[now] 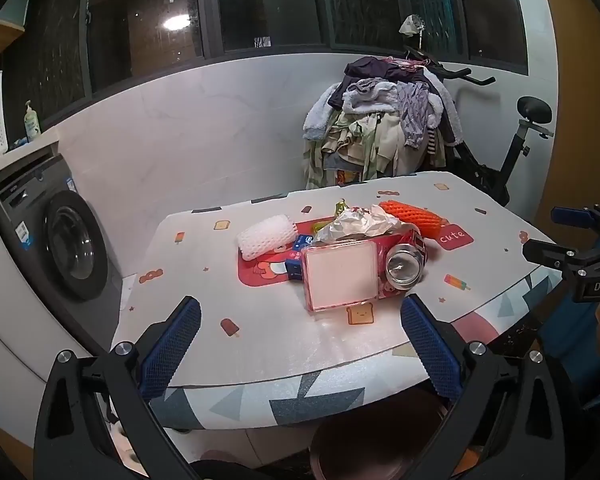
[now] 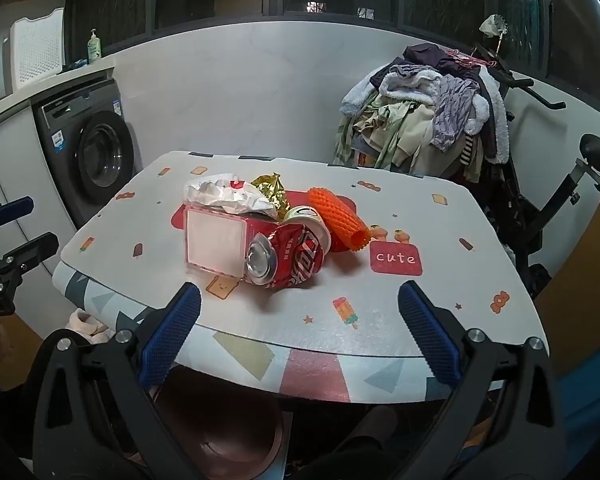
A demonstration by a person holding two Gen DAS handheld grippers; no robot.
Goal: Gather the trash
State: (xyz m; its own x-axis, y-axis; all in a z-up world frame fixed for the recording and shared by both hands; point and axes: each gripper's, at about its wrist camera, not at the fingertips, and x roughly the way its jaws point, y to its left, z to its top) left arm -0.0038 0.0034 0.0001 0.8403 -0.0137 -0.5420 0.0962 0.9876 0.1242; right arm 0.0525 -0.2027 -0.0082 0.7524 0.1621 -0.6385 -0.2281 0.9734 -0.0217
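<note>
A pile of trash lies mid-table: a clear square plastic box (image 1: pixel 340 274) (image 2: pixel 216 243), a crushed red soda can (image 1: pixel 405 261) (image 2: pixel 290 261), crumpled white paper (image 1: pixel 364 222) (image 2: pixel 224 196), gold foil (image 2: pixel 271 190), an orange foam net (image 1: pixel 414 216) (image 2: pixel 338 222), a white foam net (image 1: pixel 266 236) and a small blue box (image 1: pixel 298 256). My left gripper (image 1: pixel 300 336) is open and empty at the table's near edge. My right gripper (image 2: pixel 300 334) is open and empty, short of the can. A dark red bin (image 1: pixel 376 444) (image 2: pixel 220 432) sits under the table edge.
The table (image 1: pixel 260 344) (image 2: pixel 440 300) has a patterned cloth. A washing machine (image 1: pixel 66 244) (image 2: pixel 96 156) stands left. A clothes heap (image 1: pixel 384 124) (image 2: pixel 428 116) on an exercise bike (image 1: pixel 516 152) (image 2: pixel 560 200) stands behind the table. The right gripper also shows in the left wrist view (image 1: pixel 568 248).
</note>
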